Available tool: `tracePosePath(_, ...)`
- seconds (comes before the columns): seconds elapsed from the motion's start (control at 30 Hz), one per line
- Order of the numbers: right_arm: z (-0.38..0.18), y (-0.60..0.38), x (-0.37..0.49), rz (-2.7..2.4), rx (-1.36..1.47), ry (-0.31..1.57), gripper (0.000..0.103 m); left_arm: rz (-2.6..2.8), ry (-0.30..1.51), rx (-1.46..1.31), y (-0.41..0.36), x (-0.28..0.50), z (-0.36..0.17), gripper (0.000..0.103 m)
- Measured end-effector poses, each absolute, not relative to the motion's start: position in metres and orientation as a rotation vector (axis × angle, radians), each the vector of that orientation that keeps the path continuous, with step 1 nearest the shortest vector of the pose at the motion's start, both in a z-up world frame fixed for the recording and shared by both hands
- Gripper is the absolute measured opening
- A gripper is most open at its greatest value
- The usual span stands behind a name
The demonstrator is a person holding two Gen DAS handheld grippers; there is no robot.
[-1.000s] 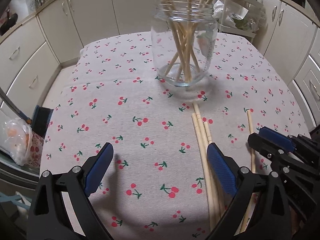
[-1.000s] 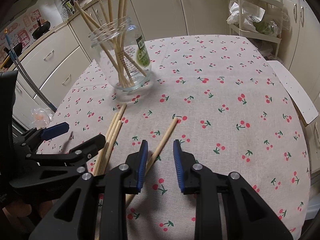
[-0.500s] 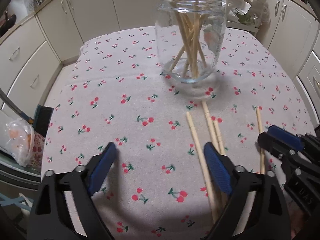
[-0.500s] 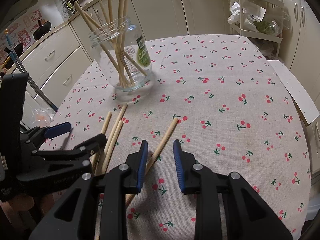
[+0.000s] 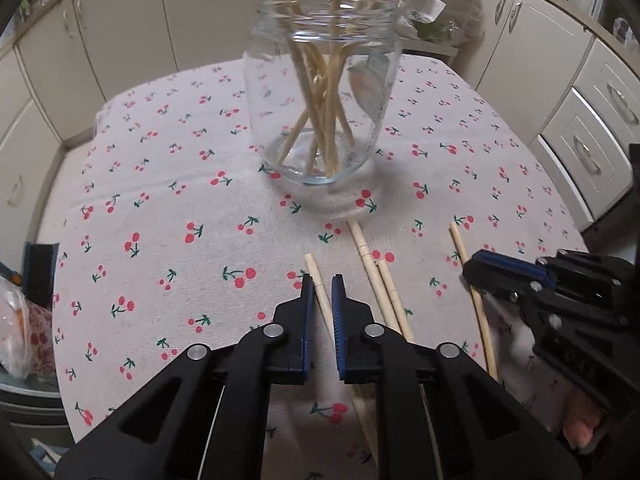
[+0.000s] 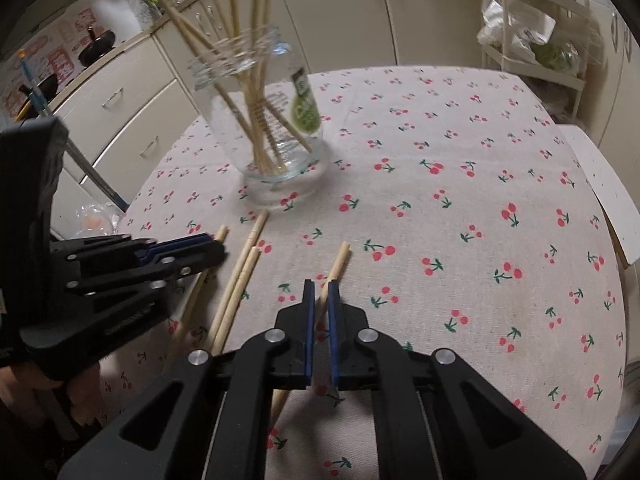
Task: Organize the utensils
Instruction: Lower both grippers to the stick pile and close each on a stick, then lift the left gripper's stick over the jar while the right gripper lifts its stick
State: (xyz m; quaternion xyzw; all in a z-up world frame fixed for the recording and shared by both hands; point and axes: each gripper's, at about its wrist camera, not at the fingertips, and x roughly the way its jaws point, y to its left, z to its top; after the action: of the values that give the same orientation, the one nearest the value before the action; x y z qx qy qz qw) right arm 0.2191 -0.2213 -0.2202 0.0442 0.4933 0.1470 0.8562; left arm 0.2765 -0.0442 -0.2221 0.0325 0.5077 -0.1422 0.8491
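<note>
The left gripper (image 5: 322, 304) is pinching down on a single chopstick (image 5: 318, 286), its blue pads narrowed to a slim gap with the stick running between them and poking out a little toward the jar. The right gripper (image 6: 318, 312) is doing much the same with the lone chopstick (image 6: 338, 262) on its own side, jaws nearly together with the stick lying in the gap; from where I stand I cannot say whether either stick is lifted or is lying on the cloth. Between the two tools, a pair of chopsticks (image 5: 380, 276) is lying side by side on the cherry-print tablecloth (image 5: 160, 208), tips pointing at the glass jar (image 5: 322, 116). The jar is standing upright near the middle of the table, just beyond the loose sticks, already holding a fan of chopsticks leaning every which way. To do this step well, I reckon each grip wants to be firm enough that the smooth round wood is not rolling between the pads, and each stick should be tilting upright before it nears the mouth. The two tools are working close together, so taking turns at the jar looks wise, threading each stick down past those leaning inside without knocking the glass.
</note>
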Motion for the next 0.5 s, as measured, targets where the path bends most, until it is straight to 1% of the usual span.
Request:
tracePosePath(0.13,-0.221,-0.22,0.223,0.301,0.081,1.049,0.009,-0.302,1.094,0.053,-0.043,0.28,-0.223,0.01)
tracePosePath(0.23,-0.221,-0.219,0.224,0.302,0.071,1.05,0.009,-0.295,1.104,0.053,-0.047,0.281,-0.223,0.016)
tracePosePath(0.33,-0.221,-0.214,0.223,0.298,0.034,1.037,0.009,-0.271,1.087,0.115,-0.055,0.277,-0.224,0.016)
tracePosePath(0.37,-0.221,-0.213,0.222,0.297,0.029,1.032,0.009,-0.269,1.08,0.13,-0.058,0.276,-0.224,0.013)
tracePosePath(0.4,-0.222,-0.214,0.221,0.297,0.038,1.03,0.008,-0.279,1.078,0.128,-0.058,0.275,-0.224,0.007)
tracePosePath(0.5,-0.223,-0.226,0.221,0.309,0.128,1.034,0.005,-0.284,1.063,0.09,-0.053,0.273,-0.219,0.005)
